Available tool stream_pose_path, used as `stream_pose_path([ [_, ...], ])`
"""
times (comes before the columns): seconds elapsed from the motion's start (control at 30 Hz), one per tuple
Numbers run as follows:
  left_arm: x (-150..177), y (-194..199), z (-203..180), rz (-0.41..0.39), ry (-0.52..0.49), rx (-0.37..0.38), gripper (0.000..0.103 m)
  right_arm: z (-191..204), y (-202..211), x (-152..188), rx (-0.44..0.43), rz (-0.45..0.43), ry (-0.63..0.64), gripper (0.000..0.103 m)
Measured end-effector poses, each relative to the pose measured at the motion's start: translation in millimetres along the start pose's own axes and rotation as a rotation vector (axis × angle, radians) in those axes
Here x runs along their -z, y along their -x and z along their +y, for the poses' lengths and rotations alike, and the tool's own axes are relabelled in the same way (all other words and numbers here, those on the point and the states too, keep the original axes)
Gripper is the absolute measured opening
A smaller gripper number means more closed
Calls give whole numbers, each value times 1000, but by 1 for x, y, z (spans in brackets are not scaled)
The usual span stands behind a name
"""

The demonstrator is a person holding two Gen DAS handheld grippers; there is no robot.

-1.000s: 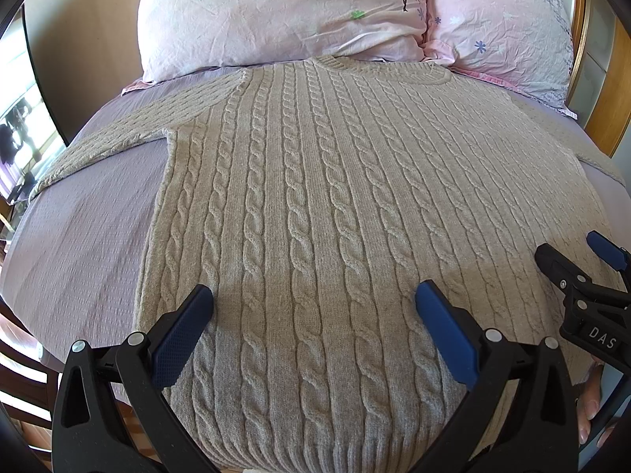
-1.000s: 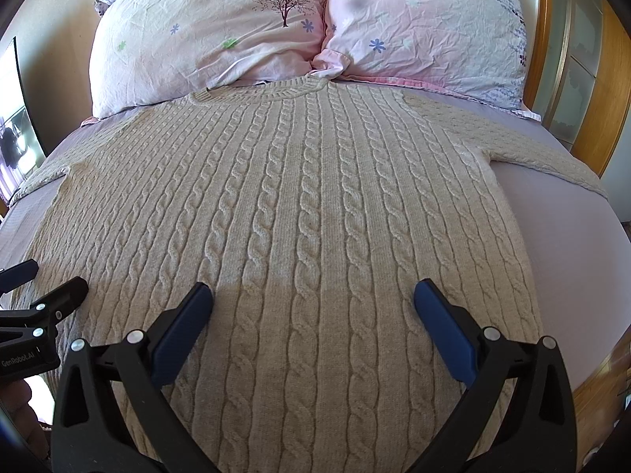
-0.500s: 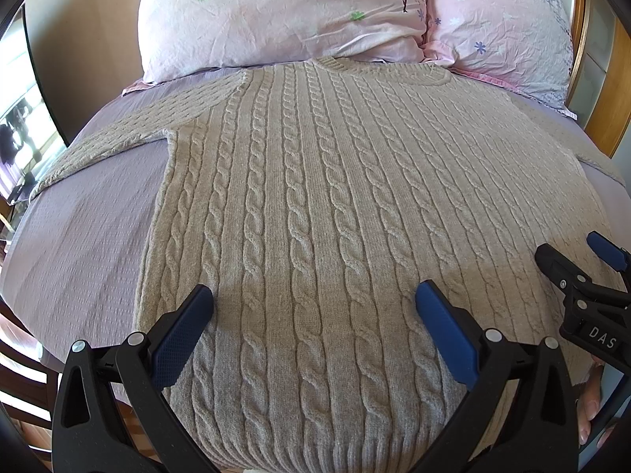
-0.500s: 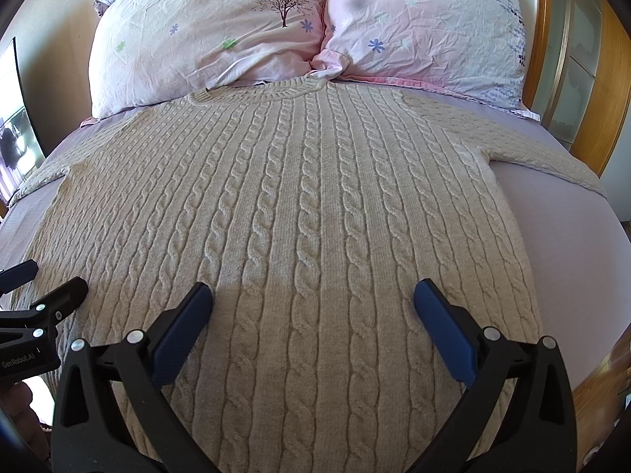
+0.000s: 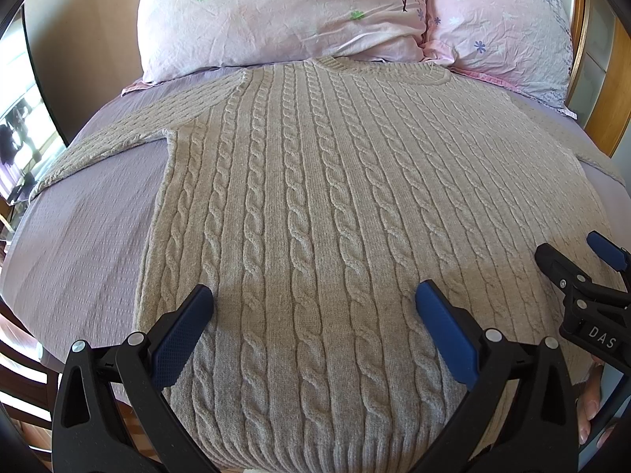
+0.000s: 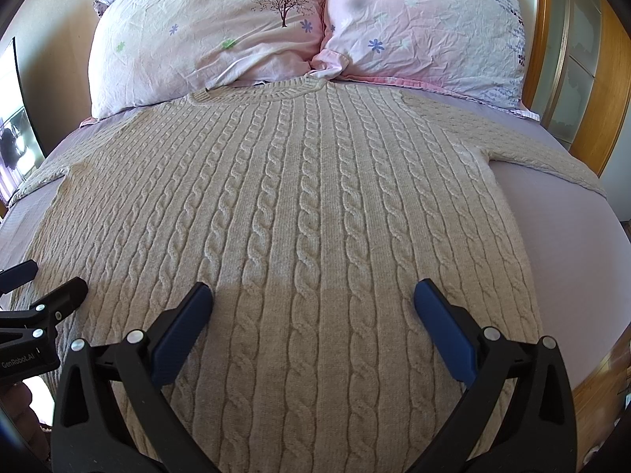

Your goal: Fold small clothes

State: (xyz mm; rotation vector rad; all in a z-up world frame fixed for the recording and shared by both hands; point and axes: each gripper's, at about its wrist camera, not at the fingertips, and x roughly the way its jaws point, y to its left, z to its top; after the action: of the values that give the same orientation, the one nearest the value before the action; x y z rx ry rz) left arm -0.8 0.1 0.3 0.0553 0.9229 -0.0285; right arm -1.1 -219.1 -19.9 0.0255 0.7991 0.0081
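A beige cable-knit sweater [image 5: 315, 197] lies flat and face up on the bed, collar toward the pillows and hem toward me; it also shows in the right wrist view [image 6: 299, 213]. Its sleeves spread out to both sides. My left gripper [image 5: 315, 307] is open and empty, hovering over the lower left part of the sweater. My right gripper [image 6: 313, 307] is open and empty over the lower right part. Each gripper shows at the edge of the other's view: the right one [image 5: 572, 260], the left one [image 6: 43, 283].
Two pink floral pillows [image 5: 284, 15] [image 6: 426, 27] lean at the head of the bed. A lilac sheet [image 5: 79, 228] covers the mattress. A wooden headboard and cabinet [image 6: 583, 79] stand at the right. The bed's near edge is just under the grippers.
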Motion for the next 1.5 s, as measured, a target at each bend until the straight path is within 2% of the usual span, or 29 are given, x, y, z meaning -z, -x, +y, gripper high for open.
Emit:
stream_pose_path([
  [0.37,-7,-3,-1,17,-15,6,102,-1,-4,-3,-15,20,30,101],
  [0.47,-5,-1,-1,4,-29,12,102,-10,-5,-9,-108,21,110,101],
  [0.5,-5,-1,0,3,-30,16,102,-22,-3,-14,-143,26,95,101],
  [0.6,-4,1,1,-5,-41,25,102,-99,18,-38,-219,-105,-122,101],
  [0.7,-9,5,4,-50,-63,33,102,-212,22,-62,-129,-200,-441,101],
  [0.73,-12,8,8,-84,-55,41,102,-243,18,-67,-100,-206,-522,98],
  [0.83,-27,17,31,-189,11,98,102,-340,-6,-76,-31,-182,-773,70],
  [0.87,-33,19,42,-224,44,127,102,-369,-15,-76,-8,-166,-847,65],
  [0.97,-46,21,77,-306,159,219,102,-424,-38,-71,51,-132,-1015,58],
  [1.03,-51,18,99,-333,227,244,102,-444,-53,-63,45,-109,-1093,50],
  [1.1,-57,15,121,-339,276,215,102,-453,-61,-59,52,-128,-1126,41],
  [1.23,-63,11,164,-331,346,165,102,-466,-81,-58,54,-115,-1151,8],
  [1.3,-64,9,190,-313,389,130,102,-465,-85,-70,71,-124,-1142,7],
  [1.37,-64,9,216,-317,431,89,102,-432,-66,-104,125,-210,-957,7],
  [1.4,-63,10,227,-326,447,71,102,-411,-52,-120,121,-250,-868,6],
  [1.43,-62,12,236,-335,460,50,102,-385,-43,-137,74,-290,-779,6],
  [1.5,-62,13,256,-346,493,-33,102,-308,-26,-173,-73,-341,-570,6],
])
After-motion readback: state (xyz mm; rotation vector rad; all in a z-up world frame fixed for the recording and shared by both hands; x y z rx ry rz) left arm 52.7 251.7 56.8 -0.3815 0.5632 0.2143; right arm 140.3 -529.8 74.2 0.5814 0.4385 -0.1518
